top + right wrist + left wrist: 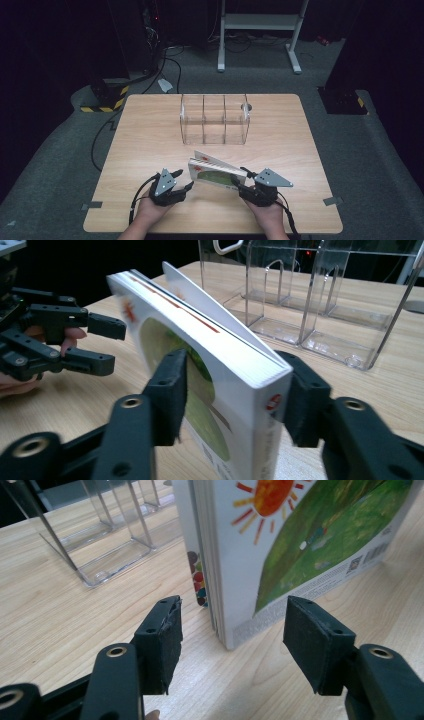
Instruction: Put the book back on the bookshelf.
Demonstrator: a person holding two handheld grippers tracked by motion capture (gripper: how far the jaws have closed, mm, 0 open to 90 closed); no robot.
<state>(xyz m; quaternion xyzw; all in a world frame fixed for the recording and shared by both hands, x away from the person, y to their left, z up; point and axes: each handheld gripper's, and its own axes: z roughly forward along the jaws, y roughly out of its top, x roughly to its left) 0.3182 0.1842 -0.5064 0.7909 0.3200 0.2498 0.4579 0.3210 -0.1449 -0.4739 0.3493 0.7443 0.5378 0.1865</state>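
Note:
A white picture book (216, 172) with a sun and green hill on its cover (300, 545) stands on its long edge on the wooden table (150, 130), leaning a little. My right gripper (239, 177) is shut on the book's near end (200, 355), one jaw pressed on each cover (232, 390). The far cover flares away from the page block. My left gripper (184, 179) is open, its jaws (232, 630) spread just short of the book's other end and not touching it. In the right gripper view the left gripper (107, 345) sits beyond the book at the left.
A clear plastic organizer (214, 120) with three upright compartments stands at the table's middle back, just beyond the book (107, 535) (310, 300). A white metal stand (260, 30) and cables lie on the dark floor behind the table.

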